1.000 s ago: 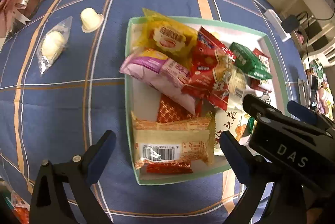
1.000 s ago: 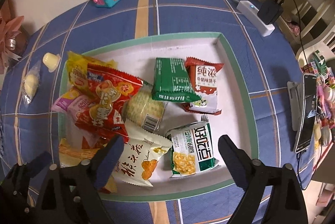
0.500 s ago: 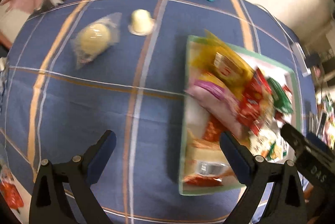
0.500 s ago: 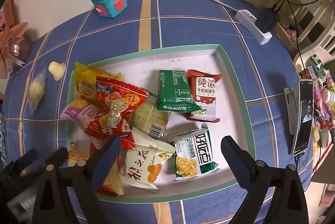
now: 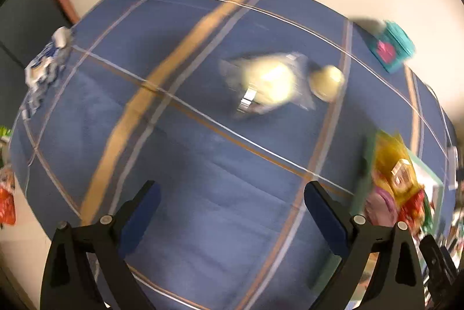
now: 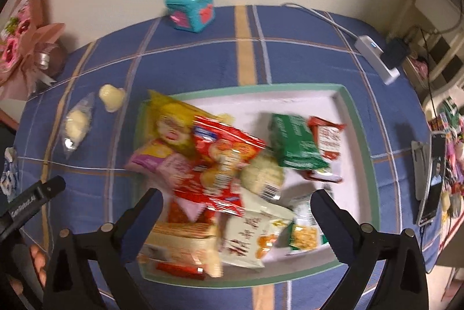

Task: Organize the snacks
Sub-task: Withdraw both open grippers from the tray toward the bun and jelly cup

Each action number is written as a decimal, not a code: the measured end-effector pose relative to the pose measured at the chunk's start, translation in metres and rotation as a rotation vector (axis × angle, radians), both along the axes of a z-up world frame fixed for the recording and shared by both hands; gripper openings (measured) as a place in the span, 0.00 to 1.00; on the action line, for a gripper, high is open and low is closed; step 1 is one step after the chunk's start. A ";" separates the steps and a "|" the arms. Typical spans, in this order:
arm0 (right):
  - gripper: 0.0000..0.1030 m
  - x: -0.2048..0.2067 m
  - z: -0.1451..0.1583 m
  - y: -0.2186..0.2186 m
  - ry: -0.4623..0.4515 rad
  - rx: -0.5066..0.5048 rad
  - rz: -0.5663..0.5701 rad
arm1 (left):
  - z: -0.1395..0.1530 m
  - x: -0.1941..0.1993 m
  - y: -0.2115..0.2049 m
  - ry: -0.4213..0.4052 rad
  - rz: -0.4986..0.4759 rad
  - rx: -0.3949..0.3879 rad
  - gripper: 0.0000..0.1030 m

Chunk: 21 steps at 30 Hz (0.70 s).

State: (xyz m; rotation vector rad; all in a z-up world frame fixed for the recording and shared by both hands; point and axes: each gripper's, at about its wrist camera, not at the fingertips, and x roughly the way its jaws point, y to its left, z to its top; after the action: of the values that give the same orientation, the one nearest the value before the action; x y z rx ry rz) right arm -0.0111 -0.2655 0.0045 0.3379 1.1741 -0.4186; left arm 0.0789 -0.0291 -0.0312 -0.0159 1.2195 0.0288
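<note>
While both tongs hang open over the table: nothing sits between either pair of fingers.
Left tongs (image 5: 230, 211): spread wide and empty, pointing steeply down at bare blue cloth; the picture is smeared by motion.
Right tongs (image 6: 236, 213): jaws have just been opening and now stand at their widest, empty, above the near edge of the tray (image 6: 361, 118).
Loose snacks: a clear-wrapped pale bun (image 5: 268, 84) and a small jelly cup (image 5: 327, 82) lie on the table (image 5: 179, 159), outside the tray and off its left side, just beside each other.
Direction from left tongs: both lie ahead of the fingertips, slightly to the right of their midline, with open cloth between.
Nearer hand: the left, by my reading; from the right tongs the pair lies far off to the left beyond the tray's heap of packets (image 6: 220, 162).
Bun's long axis: in the right view the wrapper runs roughly front to back, sealed ends at either tip; in the left view it looks slanted, though blur makes the angle unsure.
Cup's facing: too blurred to tell which end is up.
Coming move, as I judge it: left tongs reach forward and close across the bun's short width.
</note>
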 end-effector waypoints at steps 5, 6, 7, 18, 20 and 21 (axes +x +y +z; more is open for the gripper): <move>1.00 0.019 0.003 0.029 -0.023 -0.003 0.062 | 0.001 0.010 0.028 -0.003 0.059 -0.014 0.96; 1.00 0.021 0.003 0.033 -0.024 -0.004 0.069 | 0.000 0.012 0.032 0.003 0.068 -0.022 0.96; 1.00 0.025 0.002 0.039 -0.023 -0.005 0.080 | -0.003 0.016 0.037 0.009 0.075 -0.030 0.96; 1.00 0.069 0.006 0.080 -0.097 0.006 0.150 | -0.003 0.042 0.050 -0.007 0.089 -0.110 0.96; 1.00 0.080 0.009 0.083 -0.124 -0.010 0.160 | -0.003 0.049 0.050 -0.010 0.086 -0.136 0.96; 1.00 0.083 0.010 0.085 -0.129 -0.016 0.165 | -0.003 0.052 0.050 -0.009 0.088 -0.147 0.96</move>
State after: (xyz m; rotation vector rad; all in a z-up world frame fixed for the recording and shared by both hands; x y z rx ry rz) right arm 0.0722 -0.1809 0.0146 0.2479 1.0629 -0.2583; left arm 0.1312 0.0209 -0.0340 -0.1979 1.2092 0.0154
